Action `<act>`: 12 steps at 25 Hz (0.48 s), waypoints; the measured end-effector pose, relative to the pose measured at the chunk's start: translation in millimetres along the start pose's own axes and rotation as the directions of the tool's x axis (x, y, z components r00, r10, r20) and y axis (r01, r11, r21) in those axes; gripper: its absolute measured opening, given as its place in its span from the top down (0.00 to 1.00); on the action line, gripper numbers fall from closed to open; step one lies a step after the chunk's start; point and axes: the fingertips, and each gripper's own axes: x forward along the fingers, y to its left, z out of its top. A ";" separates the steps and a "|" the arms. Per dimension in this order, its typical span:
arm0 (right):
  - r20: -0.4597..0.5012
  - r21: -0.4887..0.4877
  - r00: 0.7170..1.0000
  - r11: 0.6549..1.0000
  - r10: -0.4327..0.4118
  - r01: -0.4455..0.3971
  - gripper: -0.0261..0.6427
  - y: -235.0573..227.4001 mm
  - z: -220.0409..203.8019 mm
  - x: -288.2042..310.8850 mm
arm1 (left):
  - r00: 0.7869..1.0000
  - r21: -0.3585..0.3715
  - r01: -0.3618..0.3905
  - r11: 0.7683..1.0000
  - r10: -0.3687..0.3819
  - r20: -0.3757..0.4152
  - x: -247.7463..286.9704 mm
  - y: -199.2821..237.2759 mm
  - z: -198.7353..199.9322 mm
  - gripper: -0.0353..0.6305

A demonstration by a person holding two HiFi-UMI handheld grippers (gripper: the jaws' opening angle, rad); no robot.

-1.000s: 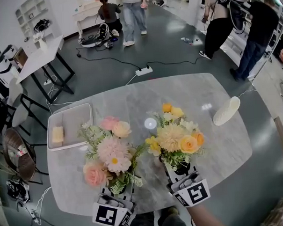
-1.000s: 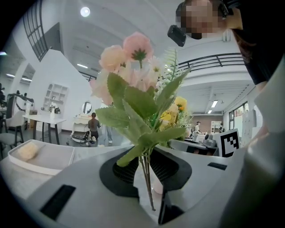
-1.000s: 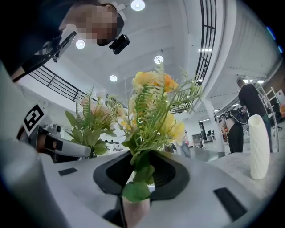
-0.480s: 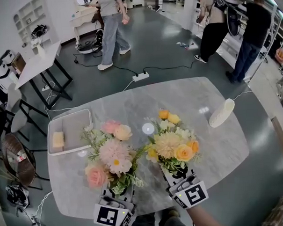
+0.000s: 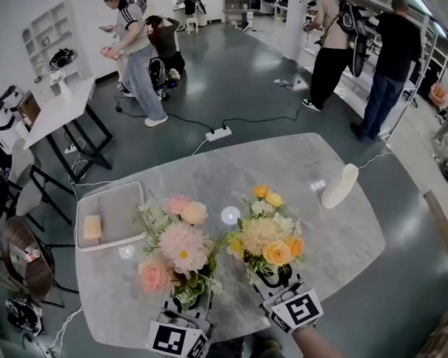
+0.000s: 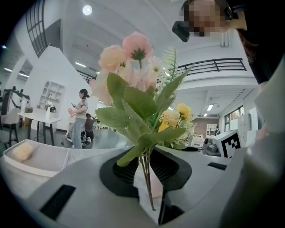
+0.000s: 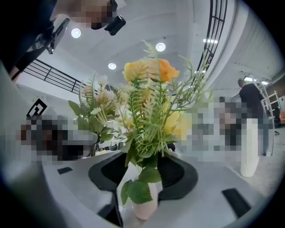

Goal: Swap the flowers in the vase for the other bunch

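A pink and peach bunch (image 5: 179,251) stands upright over the marble table (image 5: 283,164). My left gripper (image 5: 186,302) is shut on its thin green stems (image 6: 146,178) at the near edge. To its right, the yellow and orange bunch (image 5: 265,239) sits in a small pale pink vase (image 7: 144,207). My right gripper (image 5: 277,278) has just been opening. Its jaws stand on either side of the vase and its pads (image 7: 176,171) are off it. The left gripper view shows the yellow bunch (image 6: 178,120) behind the pink bunch (image 6: 133,89).
A white tray (image 5: 110,213) with a yellow block (image 5: 92,227) lies at the table's left. A tall white ribbed vase (image 5: 339,186) stands at the right side. Several people stand on the floor beyond, where a power strip (image 5: 218,132) and cables lie.
The right gripper's jaws stand wider round the vase than before. Both bunches and both hands have stayed about where they were. A person in the background has walked to the left.
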 end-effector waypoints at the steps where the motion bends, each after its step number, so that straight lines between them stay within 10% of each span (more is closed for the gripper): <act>1: -0.004 -0.003 1.000 1.000 -0.002 0.002 0.67 0.6 -1.0 -0.3 | 1.000 0.004 0.004 1.000 -0.004 0.000 0.0 -0.1 0.5 0.82; 12: -0.030 -0.013 1.000 1.000 0.000 -0.001 0.63 -7.3 3.0 -11.5 | 1.000 0.013 0.021 1.000 -0.021 0.006 6.6 -18.9 11.0 0.82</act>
